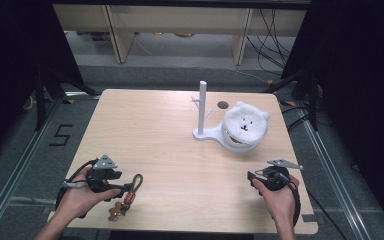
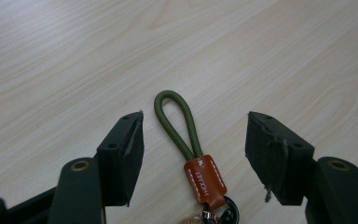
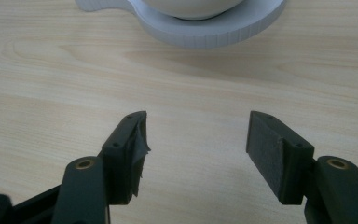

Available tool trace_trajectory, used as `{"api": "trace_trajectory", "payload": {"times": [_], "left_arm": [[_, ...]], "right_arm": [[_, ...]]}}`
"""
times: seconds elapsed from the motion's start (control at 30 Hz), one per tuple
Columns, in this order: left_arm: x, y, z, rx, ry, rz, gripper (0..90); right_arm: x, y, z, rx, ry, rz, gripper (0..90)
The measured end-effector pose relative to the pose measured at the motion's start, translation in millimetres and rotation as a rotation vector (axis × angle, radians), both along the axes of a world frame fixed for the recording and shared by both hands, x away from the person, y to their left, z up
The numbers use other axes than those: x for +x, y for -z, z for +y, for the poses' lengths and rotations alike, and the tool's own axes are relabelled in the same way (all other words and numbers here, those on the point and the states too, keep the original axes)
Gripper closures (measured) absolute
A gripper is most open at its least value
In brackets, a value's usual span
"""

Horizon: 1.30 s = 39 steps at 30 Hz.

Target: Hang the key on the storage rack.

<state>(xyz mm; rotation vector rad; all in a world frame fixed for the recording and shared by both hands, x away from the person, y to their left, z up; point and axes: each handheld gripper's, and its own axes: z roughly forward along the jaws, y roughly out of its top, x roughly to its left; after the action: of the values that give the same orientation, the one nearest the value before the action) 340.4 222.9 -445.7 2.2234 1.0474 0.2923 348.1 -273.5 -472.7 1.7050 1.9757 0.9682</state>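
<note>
You've got one keychain (image 1: 128,192) on the surface (image 1: 170,165): one green cord loop (image 2: 175,122), one orange leather tab (image 2: 205,180). One white stand (image 1: 203,116) with a single post. One white plush bear head (image 1: 245,123) on its base. Two claws: left claw (image 1: 122,187), right claw (image 1: 252,176).
</note>
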Motion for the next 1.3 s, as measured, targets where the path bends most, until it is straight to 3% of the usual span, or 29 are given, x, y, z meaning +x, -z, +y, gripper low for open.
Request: {"api": "trace_trajectory", "payload": {"times": [0.1,0.17,0.2,0.23,0.27,0.3,0.33,0.43,0.5,0.63,0.7,0.77,0.8,0.93,1.03,1.17,1.3], "left_arm": [[4.2,-1.2,-1.9,0.049,0.012,0.063,37.0],[7.0,-1.3,-3.5,0.087,0.008,0.108,37.6],[8.4,-2.1,-4.0,0.114,0.011,0.138,37.6],[9.4,-2.0,-4.8,0.128,0.008,0.157,37.9],[10.5,-2.5,-4.9,0.139,0.012,0.181,38.2],[11.4,-3.2,-4.7,0.146,0.01,0.203,38.3],[12.1,-3.3,-5.1,0.144,-0.008,0.211,38.4],[14.8,-5.5,-2.9,0.171,-0.012,0.238,38.6],[15.8,-6.0,-1.7,0.188,-0.018,0.257,38.5],[17.7,-0.9,-5.2,0.19,-0.026,0.276,39.1],[18.2,2.5,-9.8,0.187,-0.029,0.288,39.5],[17.3,6.9,-15.2,0.174,-0.038,0.306,39.8],[17.7,8.1,-16.7,0.194,-0.028,0.308,40.1],[13.3,16.8,-24.2,0.192,-0.044,0.346,43.2],[12.9,20.8,-24.8,0.245,-0.011,0.344,44.1],[10.3,23.7,-26.4,0.258,-0.017,0.377,45.2],[9.7,26.6,-27.7,0.276,-0.021,0.374,46.7]], "right_arm": [[1.5,1.7,-1.9,0.018,-0.026,-0.008,39.1],[-0.7,0.9,-0.2,0.03,0.004,0.006,39.1],[-0.5,0.2,-2.6,0.015,-0.011,-0.002,39.1],[-1.7,-0.6,-0.8,0.043,0.011,0.017,39.0],[-0.2,0.2,-4.5,0.038,-0.024,-0.006,39.0],[-1.2,-2.0,-3.7,0.023,-0.009,0.004,38.9],[-2.7,-3.0,-1.4,0.059,0.014,0.013,38.9],[-3.0,-5.0,-3.1,0.03,0.0,-0.012,38.8],[-5.0,-6.4,-0.8,0.051,0.026,0.007,38.6],[-4.8,-5.7,0.4,0.057,0.018,0.017,38.2],[-4.0,-4.8,-2.6,0.011,-0.003,-0.004,38.0],[-3.1,-2.8,-0.9,0.028,-0.007,0.004,38.1],[-2.3,-1.3,-1.2,0.021,-0.014,-0.004,38.0],[-2.3,-1.9,-1.4,0.027,-0.012,0.005,37.9],[-2.9,-3.6,-1.5,0.033,-0.012,0.004,37.9],[-3.4,-4.5,-1.2,0.032,-0.008,0.006,37.8],[-3.7,-3.8,-1.4,0.033,-0.014,-0.003,37.8]]}}
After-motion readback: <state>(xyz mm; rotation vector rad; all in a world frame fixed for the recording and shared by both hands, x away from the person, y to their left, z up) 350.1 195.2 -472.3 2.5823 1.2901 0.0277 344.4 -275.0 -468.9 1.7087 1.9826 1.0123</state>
